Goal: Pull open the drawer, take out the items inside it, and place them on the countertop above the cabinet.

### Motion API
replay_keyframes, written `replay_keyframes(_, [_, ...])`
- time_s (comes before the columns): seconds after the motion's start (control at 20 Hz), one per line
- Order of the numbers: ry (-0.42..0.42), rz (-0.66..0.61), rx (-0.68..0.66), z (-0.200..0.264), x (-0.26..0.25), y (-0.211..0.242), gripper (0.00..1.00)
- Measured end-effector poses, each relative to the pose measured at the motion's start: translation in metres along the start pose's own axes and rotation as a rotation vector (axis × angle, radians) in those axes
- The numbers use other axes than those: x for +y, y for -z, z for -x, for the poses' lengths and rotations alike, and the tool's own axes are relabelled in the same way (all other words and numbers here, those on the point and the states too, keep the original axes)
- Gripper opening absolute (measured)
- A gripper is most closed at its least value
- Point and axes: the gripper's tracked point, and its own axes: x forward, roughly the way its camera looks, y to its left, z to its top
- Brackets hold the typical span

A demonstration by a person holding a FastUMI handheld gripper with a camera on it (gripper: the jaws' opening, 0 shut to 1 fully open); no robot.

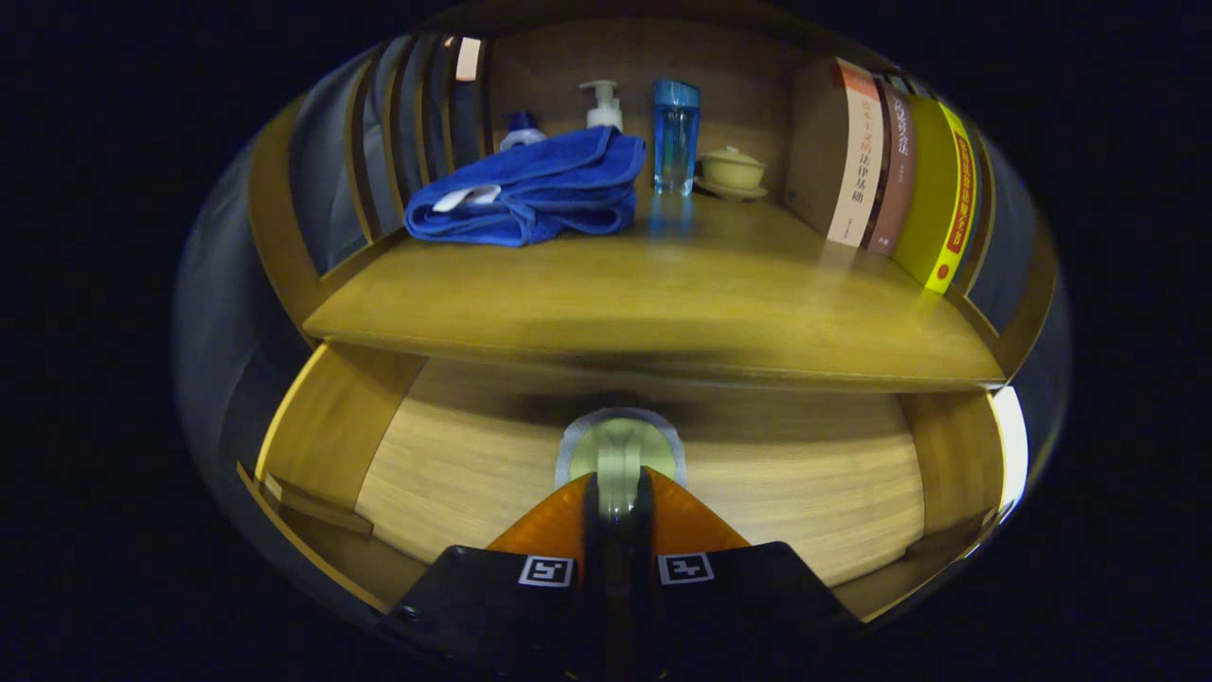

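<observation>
Fingers (620,493) nearly closed, clamping pale round item (620,445) in open drawer (473,474).

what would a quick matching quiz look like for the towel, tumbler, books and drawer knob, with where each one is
Things:
1. blue towel
2. blue tumbler
3. books
4. drawer knob

Places:
A. between the hand-held gripper fingers
B. folded in front of the pump bottle
C. upright at the countertop's side wall
D. beside the lidded cup

Pairs: 1-B, 2-D, 3-C, 4-A

The wooden drawer (454,474) stands pulled open beneath the countertop (663,303), its pale round knob (620,450) facing front.
</observation>
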Motion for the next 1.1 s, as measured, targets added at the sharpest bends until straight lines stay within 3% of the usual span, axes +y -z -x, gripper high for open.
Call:
replay_keyframes(0.25, [-0.010, 0.019, -0.124, 0.040, -0.001, -0.033, 0.19])
replay_keyframes(0.45, [-0.030, 0.003, -0.147, 0.056, 0.003, -0.029, 0.19])
replay_keyframes(0.8, [0.009, -0.027, -0.329, 0.087, -0.002, -0.049, 0.19])
replay_keyframes(1.1, [0.036, -0.055, -0.439, 0.110, -0.018, -0.121, 0.19])
